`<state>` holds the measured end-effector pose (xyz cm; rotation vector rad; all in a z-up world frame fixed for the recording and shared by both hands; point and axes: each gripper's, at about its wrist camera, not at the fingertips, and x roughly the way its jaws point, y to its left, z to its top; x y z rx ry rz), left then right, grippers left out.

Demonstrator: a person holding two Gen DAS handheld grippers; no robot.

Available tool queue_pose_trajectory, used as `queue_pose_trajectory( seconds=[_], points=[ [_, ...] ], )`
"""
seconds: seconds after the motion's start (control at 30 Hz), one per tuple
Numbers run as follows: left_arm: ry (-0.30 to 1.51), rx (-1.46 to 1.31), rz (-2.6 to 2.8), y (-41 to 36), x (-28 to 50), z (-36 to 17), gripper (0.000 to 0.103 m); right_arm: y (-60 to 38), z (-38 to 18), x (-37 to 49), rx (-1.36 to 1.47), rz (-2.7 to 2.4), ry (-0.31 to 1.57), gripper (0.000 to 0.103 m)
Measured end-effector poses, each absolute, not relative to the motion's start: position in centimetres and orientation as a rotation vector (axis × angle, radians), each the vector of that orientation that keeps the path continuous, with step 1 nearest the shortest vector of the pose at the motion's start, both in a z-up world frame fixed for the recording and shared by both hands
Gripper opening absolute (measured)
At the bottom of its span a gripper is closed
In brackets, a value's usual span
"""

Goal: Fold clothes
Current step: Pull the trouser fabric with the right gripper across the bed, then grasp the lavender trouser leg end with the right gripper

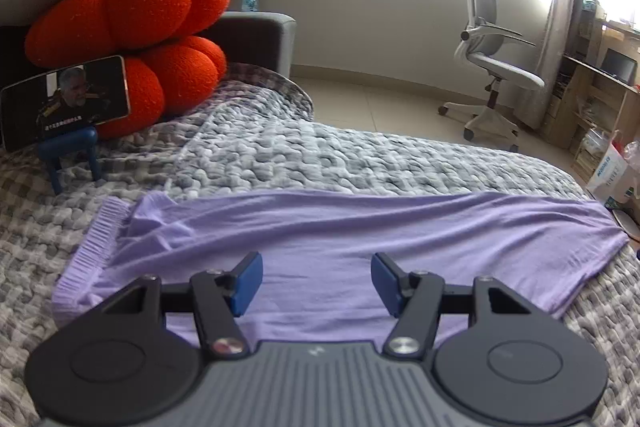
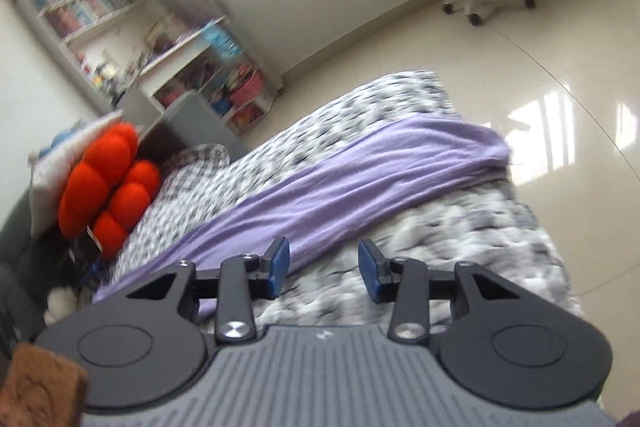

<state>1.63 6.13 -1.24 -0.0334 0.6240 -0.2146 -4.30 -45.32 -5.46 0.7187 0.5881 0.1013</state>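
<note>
Lilac pants [image 1: 320, 239] lie long on bed [image 1: 280, 155], look folded lengthwise, waistband at left. Both hand-held grippers, left [image 1: 317, 283] & right [image 2: 323, 269], gaping, empty. Crosswise folds prob left, imo.

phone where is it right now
In the left wrist view, the phone stands far left on a small blue stand, leaning against the orange cushions.

Far left beyond the fingers: orange plush cushion [image 1: 132, 39], phone [image 1: 66, 103] propped on a small blue stand [image 1: 74, 157]. Far right: white office chair [image 1: 494, 59] on tiled floor [image 2: 520, 67].
</note>
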Motion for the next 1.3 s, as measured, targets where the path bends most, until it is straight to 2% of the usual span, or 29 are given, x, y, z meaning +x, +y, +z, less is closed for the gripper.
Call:
queue_pose_trajectory(
  seconds=[0.2, 0.47, 0.63, 0.9, 1.13, 1.3],
  points=[
    [0.651, 0.012, -0.278, 4.2, 0.6, -1.7, 0.061, -52.6, -9.3, -5.3, 1.078, -0.053, 0.552, 0.052],
    [0.686, 0.062, -0.305, 1.5, 0.6, -2.3, 0.061, -55.0, -11.6, -2.0, 1.290, -0.107, 0.590, 0.052],
    [0.697, 0.096, -0.307, 0.5, 0.5, -2.9, 0.064, -54.5, -10.9, -1.9, 1.238, -0.151, 0.575, 0.052],
    [0.697, 0.092, -0.313, 0.7, 0.4, -2.9, 0.064, -53.4, -9.3, -2.2, 1.120, -0.217, 0.538, 0.029],
    [0.687, 0.080, -0.322, 1.0, 0.4, -3.1, 0.065, -52.9, -9.6, -1.7, 1.015, -0.298, 0.558, 0.029],
    [0.679, 0.088, -0.326, 0.9, 0.3, -3.2, 0.065, -52.3, -9.7, -1.9, 1.071, -0.230, 0.503, 0.031]
  ],
)
